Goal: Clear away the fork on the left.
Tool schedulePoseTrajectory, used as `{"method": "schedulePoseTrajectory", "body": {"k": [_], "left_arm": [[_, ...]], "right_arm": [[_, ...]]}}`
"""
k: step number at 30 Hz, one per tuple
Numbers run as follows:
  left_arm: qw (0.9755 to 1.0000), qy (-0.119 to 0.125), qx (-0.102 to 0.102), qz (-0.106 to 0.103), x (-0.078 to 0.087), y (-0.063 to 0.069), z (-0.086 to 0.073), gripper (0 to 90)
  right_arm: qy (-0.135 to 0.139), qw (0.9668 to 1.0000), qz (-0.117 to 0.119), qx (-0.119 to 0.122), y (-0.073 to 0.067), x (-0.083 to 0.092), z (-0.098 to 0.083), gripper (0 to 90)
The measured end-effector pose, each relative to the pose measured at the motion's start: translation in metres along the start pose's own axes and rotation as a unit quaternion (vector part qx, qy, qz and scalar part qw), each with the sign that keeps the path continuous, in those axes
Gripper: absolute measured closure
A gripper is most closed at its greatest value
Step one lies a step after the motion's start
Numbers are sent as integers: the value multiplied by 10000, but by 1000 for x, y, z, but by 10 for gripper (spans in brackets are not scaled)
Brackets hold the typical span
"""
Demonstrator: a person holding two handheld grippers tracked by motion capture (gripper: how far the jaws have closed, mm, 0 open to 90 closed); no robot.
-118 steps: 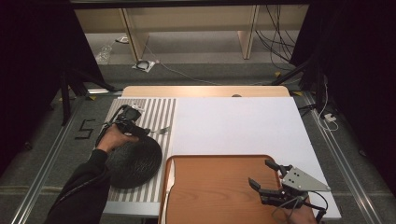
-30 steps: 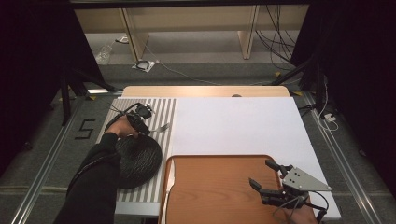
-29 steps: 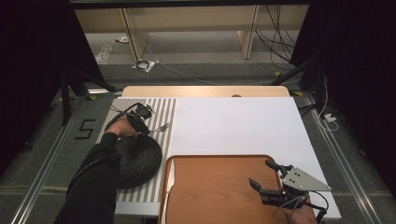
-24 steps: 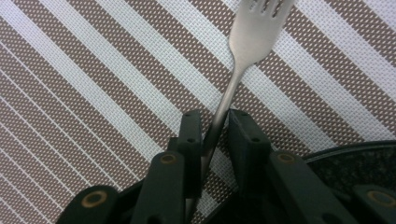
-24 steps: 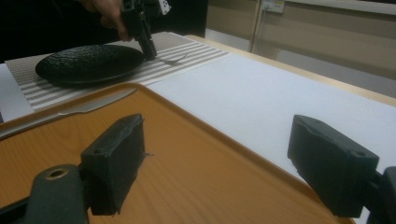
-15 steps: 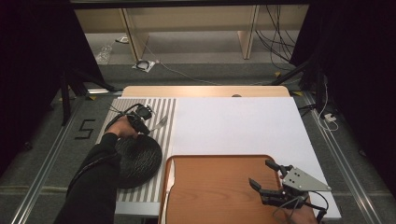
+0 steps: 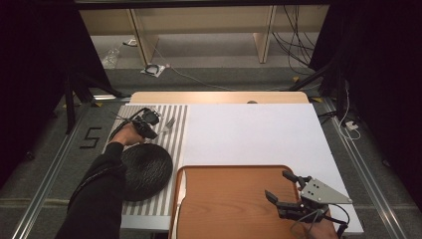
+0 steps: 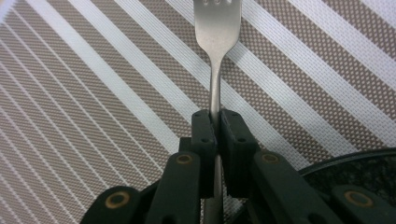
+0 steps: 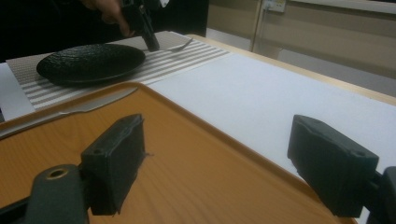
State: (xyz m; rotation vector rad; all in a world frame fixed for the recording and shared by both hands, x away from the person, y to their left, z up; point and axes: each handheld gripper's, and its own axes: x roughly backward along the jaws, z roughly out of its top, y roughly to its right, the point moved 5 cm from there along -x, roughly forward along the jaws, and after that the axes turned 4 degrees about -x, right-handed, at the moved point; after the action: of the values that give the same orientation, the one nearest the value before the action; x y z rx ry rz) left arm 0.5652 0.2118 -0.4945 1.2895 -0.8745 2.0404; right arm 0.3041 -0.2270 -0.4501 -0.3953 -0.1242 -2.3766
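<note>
On the striped placemat (image 7: 179, 129) at ten o'clock of the bench (image 7: 249, 134), my left tongs (image 8: 215, 133) have just been closing and now pinch the fork (image 8: 215, 42) by its handle, tines pointing away, just beyond the black plate (image 7: 144, 172); I judge the grasp made but the lift not yet begun, since the fork looks flat on the mat; my right tongs (image 7: 284, 191) wait released and empty over the wooden tray (image 7: 224, 209) at five o'clock, where a knife (image 9: 70, 109) lies along the near rim; carrying and setting down the fork remains.
</note>
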Motion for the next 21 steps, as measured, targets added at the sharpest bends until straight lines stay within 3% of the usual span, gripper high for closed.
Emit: {"method": "schedulePoseTrajectory", "body": {"k": [2, 4, 8, 18, 21], "left_arm": [[10000, 55, -12, 77, 1, -1, 1, 845], [9992, 168, -161, 320, 5, -4, 2, 845], [9983, 196, -230, 489, 9, -7, 1, 845], [9973, 346, -280, 576, 23, -7, -2, 845], [9975, 488, -205, 458, 29, -4, -2, 845]], "right_arm": [[-8, 10000, -5, -1, 0, 0, 0, 198], [0, 10000, -5, 10, 0, 0, 0, 198], [-6, 10000, -1, 6, 0, 0, 0, 198], [-21, 10000, -4, 4, 0, 0, 0, 198], [-25, 10000, -6, 1, 0, 0, 0, 198]]}}
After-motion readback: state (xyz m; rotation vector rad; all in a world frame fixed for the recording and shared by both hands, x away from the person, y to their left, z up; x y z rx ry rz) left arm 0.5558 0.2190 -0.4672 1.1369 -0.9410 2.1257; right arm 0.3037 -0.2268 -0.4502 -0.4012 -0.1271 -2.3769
